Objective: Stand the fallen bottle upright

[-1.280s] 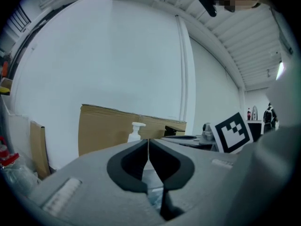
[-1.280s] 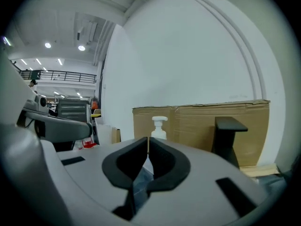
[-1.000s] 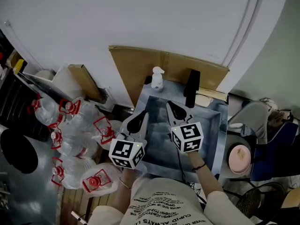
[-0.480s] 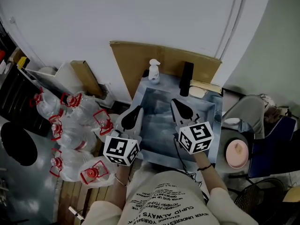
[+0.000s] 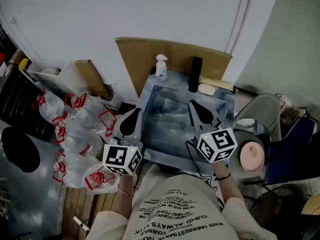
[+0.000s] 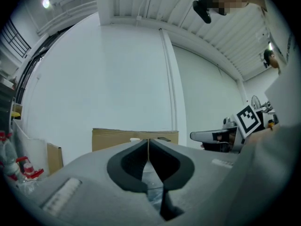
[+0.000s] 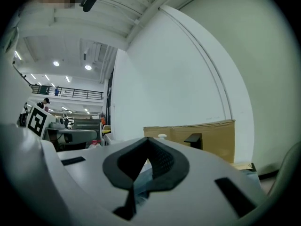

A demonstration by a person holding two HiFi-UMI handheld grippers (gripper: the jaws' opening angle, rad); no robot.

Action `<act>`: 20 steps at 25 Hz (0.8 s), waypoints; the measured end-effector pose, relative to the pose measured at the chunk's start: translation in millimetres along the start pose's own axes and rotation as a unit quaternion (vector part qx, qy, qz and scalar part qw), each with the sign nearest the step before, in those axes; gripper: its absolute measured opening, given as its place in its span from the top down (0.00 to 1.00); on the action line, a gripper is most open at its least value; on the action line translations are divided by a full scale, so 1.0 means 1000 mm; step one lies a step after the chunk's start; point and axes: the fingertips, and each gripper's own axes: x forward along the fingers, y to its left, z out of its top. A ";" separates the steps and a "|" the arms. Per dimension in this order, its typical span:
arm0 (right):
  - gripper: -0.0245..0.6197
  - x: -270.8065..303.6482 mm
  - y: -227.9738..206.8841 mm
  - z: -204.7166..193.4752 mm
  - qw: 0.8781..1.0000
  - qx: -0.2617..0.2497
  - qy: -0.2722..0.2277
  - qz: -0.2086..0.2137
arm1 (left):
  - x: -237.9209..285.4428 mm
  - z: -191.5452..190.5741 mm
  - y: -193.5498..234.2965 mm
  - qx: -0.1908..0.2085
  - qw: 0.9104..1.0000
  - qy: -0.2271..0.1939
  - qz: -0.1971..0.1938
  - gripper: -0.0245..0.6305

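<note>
No bottle lies flat. Black bottle point(image 5: 195, 74) stands at 12 o'clock on the table point(image 5: 170, 129), spray bottle point(image 5: 161, 67) at 11. Probably light, stiff, slick plastic (tall, so tippy); grip mid-body. Left gripper point(image 5: 135, 113) and right gripper point(image 5: 194, 105) closed, empty.

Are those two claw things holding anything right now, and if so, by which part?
Nothing is held. The left gripper and the right gripper each have their jaws shut together with nothing between them.
</note>
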 end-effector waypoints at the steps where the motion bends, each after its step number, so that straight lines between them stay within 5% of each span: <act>1: 0.95 -0.004 -0.001 0.000 1.000 0.004 -0.002 -0.002 | -0.003 0.000 0.000 0.000 1.000 -0.001 0.003 0.92; 20: 0.96 -0.031 -0.024 -0.011 0.999 0.010 -0.011 -0.045 | -0.016 -0.014 -0.010 0.000 1.000 0.009 0.022 0.92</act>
